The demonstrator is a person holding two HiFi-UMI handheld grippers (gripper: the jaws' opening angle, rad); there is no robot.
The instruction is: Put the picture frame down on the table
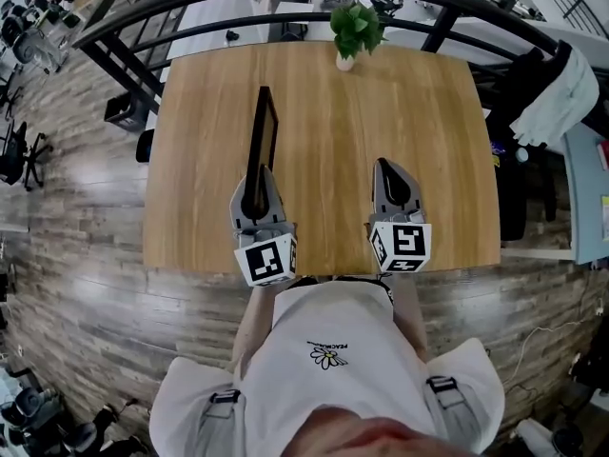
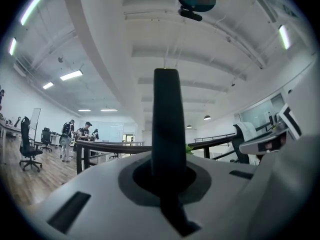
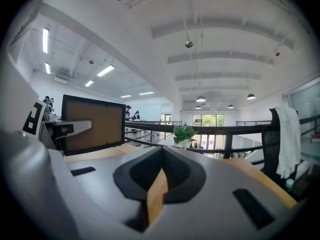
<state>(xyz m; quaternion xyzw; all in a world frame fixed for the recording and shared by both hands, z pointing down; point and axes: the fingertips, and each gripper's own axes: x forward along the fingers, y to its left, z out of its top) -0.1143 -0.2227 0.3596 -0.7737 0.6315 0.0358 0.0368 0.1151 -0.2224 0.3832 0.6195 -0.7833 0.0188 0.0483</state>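
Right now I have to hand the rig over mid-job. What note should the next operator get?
Left gripper: jaws shut on the picture frame, held upright on edge over the table.
Right gripper: jaws together, empty, to the frame's right.
Done: frame gripped.
Left: lay it down on the table and release. Whether its lower edge already touches the wood is unclear.

Bare wooden table [image 1: 419, 160] open at centre and right; upright picture frame [image 1: 259, 146] left, potted plant [image 1: 357, 27] at far edge.
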